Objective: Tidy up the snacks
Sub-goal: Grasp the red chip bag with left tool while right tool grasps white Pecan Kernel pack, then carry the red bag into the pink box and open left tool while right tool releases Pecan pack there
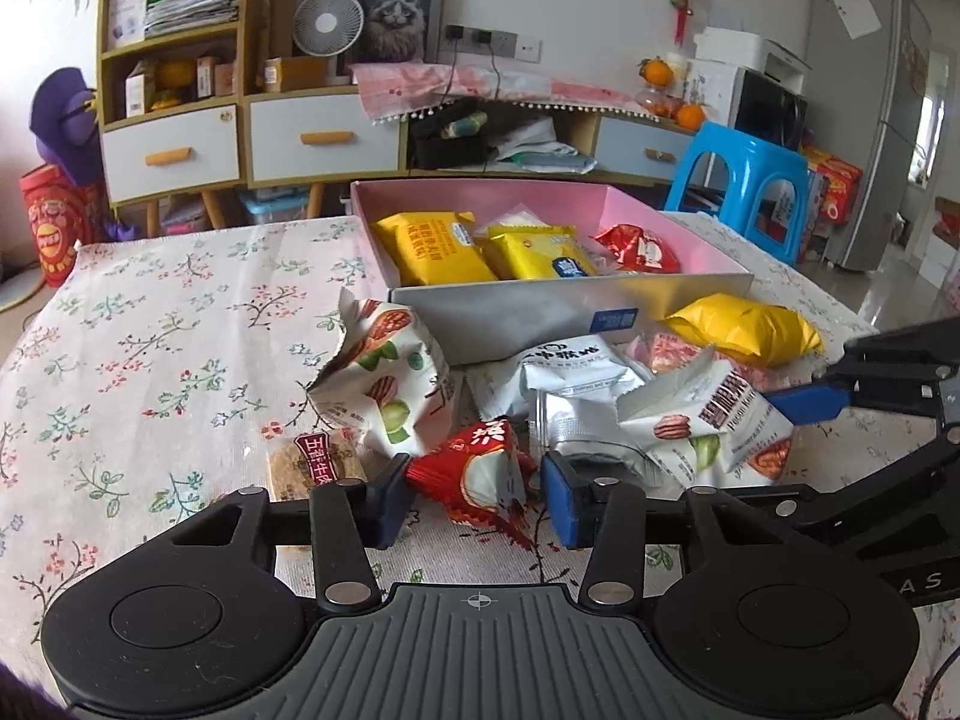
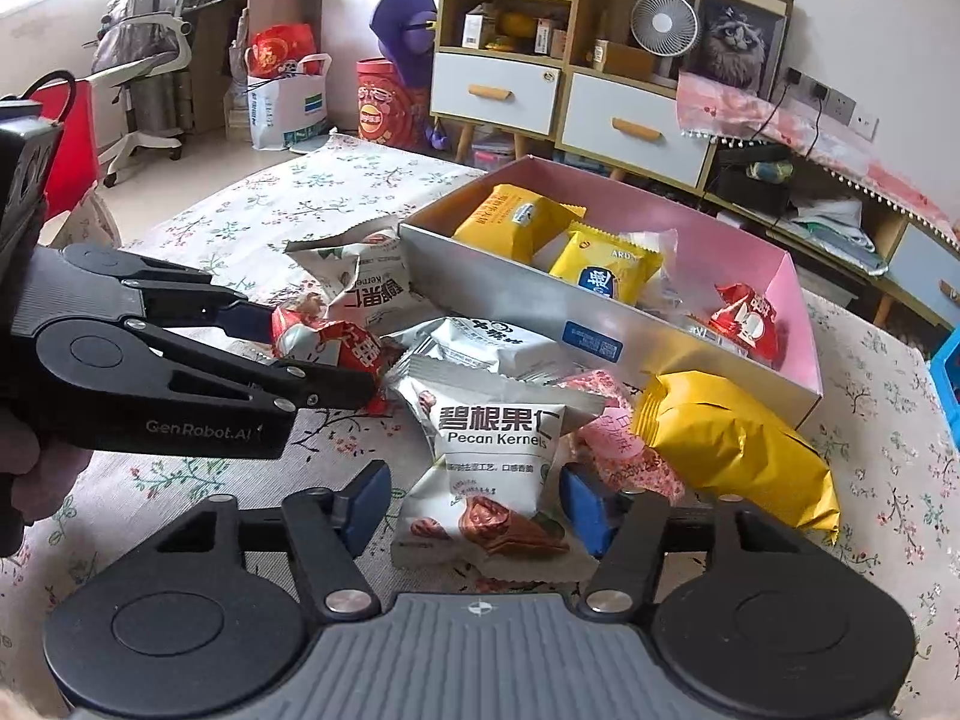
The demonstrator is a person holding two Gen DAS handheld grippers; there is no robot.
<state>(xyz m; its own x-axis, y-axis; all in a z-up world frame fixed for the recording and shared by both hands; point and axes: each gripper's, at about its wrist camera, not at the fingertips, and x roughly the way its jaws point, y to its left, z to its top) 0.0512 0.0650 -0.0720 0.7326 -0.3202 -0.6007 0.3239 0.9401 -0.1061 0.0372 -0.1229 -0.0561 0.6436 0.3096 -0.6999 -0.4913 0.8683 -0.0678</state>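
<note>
While both grippers work the pile in front of the box (image 1: 540, 306), each has its own packet. Left gripper (image 1: 474, 495): jaws narrow, pads pressed on either side of a small red snack packet (image 1: 480, 474), which sits low over the floral surface (image 1: 150, 330); the right wrist view shows the same packet (image 2: 327, 345) pinched between those fingers. Right gripper (image 2: 474, 510): jaws about half wide, straddling a white pecan kernels packet (image 2: 498, 480) lying flat on the surface; right pad just at the packet edge, left pad apart from it, so no grip. Yellow bag (image 2: 738, 450) lies just beside the box's near corner. Second pecan packet (image 1: 384, 378) stands crumpled left of the box. Inside the box: two yellow packets (image 1: 426, 246) and one red
</note>
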